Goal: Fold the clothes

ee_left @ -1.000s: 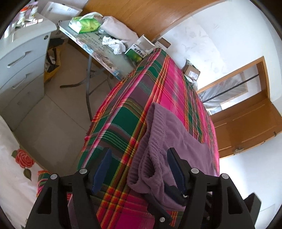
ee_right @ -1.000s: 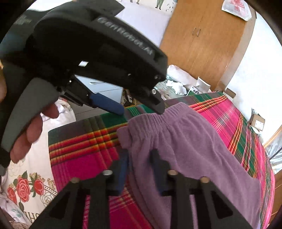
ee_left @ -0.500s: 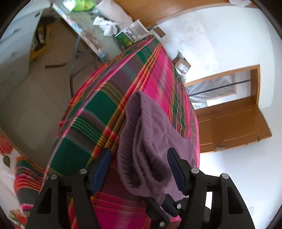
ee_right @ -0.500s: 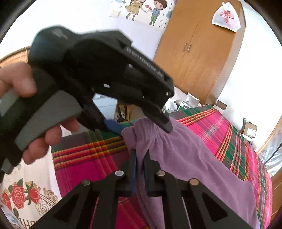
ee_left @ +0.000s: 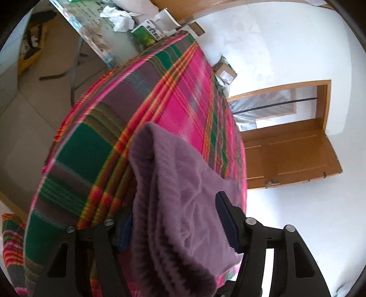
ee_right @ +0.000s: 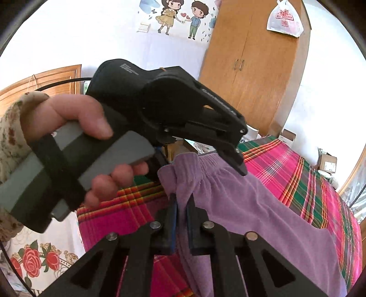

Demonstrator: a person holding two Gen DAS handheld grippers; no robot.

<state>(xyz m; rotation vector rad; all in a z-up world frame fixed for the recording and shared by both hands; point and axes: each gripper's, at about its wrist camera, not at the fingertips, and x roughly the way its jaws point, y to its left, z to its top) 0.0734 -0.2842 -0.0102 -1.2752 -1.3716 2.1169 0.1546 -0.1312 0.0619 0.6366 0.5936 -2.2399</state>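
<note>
Now the right gripper is clamped on the purple garment's waistband — at ten o'clock, the left gripper has just been closing, garment bunched between its half-wide jaws.

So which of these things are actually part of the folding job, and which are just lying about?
Part of the job:
- purple garment
- right gripper, pinching its waistband
- left gripper, fingers closing around its bunched edge
- plaid-covered bed it lies on

Just lying about:
- green box
- crumpled tissues
- cardboard box
- wardrobe
</note>
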